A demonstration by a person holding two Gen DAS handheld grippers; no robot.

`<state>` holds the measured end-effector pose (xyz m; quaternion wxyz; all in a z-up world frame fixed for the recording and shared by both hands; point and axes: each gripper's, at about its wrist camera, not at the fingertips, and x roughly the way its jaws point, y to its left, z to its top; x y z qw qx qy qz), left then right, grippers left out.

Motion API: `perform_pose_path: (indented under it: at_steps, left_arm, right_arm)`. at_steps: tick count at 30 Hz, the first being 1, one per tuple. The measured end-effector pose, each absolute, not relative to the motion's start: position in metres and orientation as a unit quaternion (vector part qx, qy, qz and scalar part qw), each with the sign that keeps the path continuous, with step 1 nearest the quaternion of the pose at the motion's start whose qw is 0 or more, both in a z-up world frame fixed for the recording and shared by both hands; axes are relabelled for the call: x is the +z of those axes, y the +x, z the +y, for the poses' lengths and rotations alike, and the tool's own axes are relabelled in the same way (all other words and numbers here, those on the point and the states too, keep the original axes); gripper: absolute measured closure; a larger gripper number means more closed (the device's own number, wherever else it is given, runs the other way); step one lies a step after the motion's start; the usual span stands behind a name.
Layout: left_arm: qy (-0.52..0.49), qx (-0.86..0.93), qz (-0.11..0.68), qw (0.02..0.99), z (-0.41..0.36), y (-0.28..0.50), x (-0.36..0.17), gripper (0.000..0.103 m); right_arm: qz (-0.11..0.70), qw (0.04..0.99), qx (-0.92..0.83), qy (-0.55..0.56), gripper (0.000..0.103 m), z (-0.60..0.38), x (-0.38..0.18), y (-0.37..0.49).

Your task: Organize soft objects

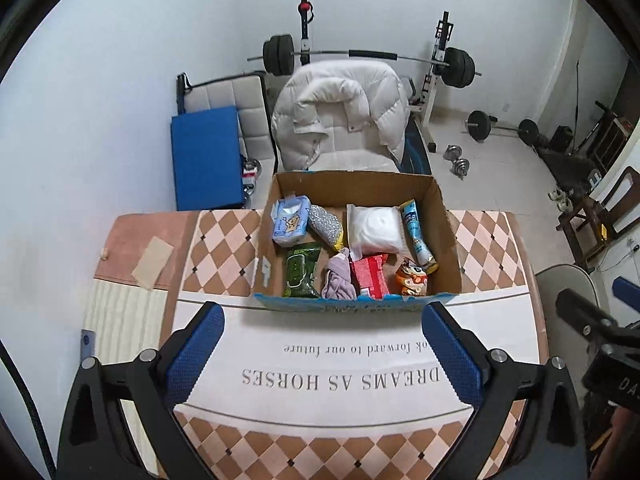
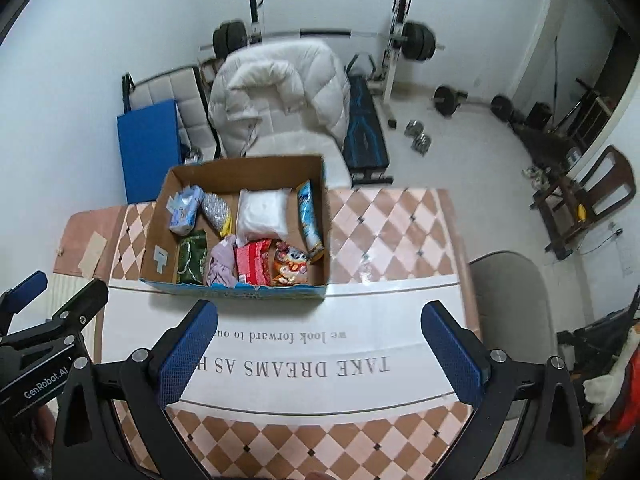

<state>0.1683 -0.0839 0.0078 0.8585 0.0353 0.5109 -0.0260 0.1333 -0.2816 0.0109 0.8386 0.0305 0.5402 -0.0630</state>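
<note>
On the counter [image 1: 488, 240], the left gripper [image 1: 322, 360] and right gripper [image 2: 320, 354] are held wide and empty. Beyond them, soft packs are crowded inside a box [image 1: 450, 240]; neighbours could be dragged out if one is pinched carelessly.

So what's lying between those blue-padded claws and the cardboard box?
Nothing but bare tablecloth with upside-down printed lettering. Both the left gripper and right gripper are open short of the cardboard box; both wrist views show that stretch clear.
</note>
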Motion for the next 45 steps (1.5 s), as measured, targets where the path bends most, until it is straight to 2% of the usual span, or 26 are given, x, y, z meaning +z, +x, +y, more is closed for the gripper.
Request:
perform_pose_path:
  at_steps: [14, 28, 45]
  left_arm:
    - [0.013, -0.032, 0.484, 0.874, -0.071, 0.111, 0.068, 0.002]
    - [0.021, -0.032, 0.476, 0.878, -0.077, 0.083, 0.081, 0.002]
    - [0.031, -0.003, 0.450, 0.892, -0.072, 0.101, 0.081, 0.000]
  right_arm:
    - [0.489, 0.871, -0.051, 0.024, 0.000, -0.271, 0.094, 0.048]
    - [0.474, 0.879, -0.041, 0.011, 0.000, -0.260, 0.122, 0.014]
    - [0.446, 0.893, -0.066, -0.007, 0.000, -0.263, 0.126, 0.048]
